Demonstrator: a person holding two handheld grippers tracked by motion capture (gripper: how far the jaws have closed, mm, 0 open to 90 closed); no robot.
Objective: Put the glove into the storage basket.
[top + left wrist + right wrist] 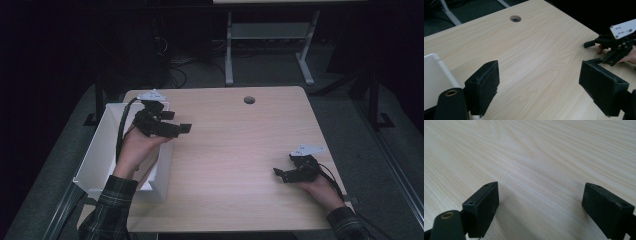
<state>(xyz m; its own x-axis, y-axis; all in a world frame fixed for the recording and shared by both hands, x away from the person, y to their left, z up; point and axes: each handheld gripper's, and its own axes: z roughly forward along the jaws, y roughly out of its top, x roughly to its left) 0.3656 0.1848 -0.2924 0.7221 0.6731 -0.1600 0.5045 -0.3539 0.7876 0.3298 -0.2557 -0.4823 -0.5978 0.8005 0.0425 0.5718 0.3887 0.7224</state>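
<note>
Wooden table (225, 150): L tongs (182, 122) spread beside white bin (95, 155), R tongs (280, 174) spread, prob. holding nothing.

Quick count: 2 grippers up, left gripper (181, 129) & right gripper (278, 173), 1 per hand, jaws apart on both. 1 white bin (100, 150) at the left edge. 1 wooden counter (235, 145), w/ 1 round hole (249, 100).
</note>
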